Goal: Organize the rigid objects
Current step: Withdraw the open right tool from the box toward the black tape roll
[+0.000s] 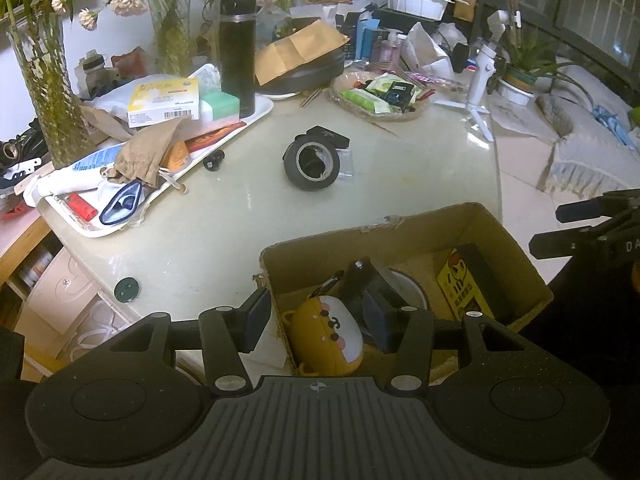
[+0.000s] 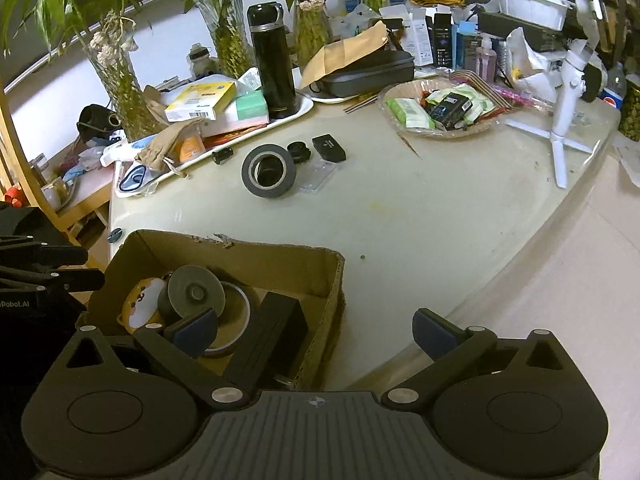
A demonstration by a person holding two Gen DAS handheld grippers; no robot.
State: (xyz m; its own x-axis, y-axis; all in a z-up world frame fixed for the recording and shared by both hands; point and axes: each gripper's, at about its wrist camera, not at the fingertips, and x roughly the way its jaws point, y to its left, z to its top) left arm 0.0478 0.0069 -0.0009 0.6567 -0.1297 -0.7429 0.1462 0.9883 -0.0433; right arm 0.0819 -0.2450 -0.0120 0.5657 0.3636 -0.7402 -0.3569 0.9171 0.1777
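Looking first through the left wrist view, we find our left claw [image 1: 316,322] part-way open and straddling the near left wall of the cardboard box [image 1: 516,240], one finger outside it and the other inside; whether the pads actually press the wall we cannot tell. Inside the box we see a yellow cartoon case [image 1: 326,336], a yellow printed card [image 1: 460,284] and some dark items, so we judge the sorting well begun. Left out on the tabletop [image 1: 240,216] are a roll of black tape [image 1: 312,165], a small black box [image 1: 327,136] just behind it, a clear plastic piece [image 1: 347,164] beside it, a small black cylinder [image 1: 213,159] near the white tray [image 1: 256,114], and a dark round cap [image 1: 126,289] near the table's edge. All of these lie well ahead of the left claw, beyond the box. Turning to the right wrist view, our right claw [image 2: 316,330] stands spread wide with nothing between its fingers, one fingertip over the box's interior and the other over bare tabletop. Below it in the box rest a long black case [image 2: 268,336] and a grey disc [image 2: 196,292]. The tape roll sits ahead and slightly left of this claw, well apart from it, with a small lens-like piece [image 2: 297,151] just behind. We judge the tape the likeliest next pick.
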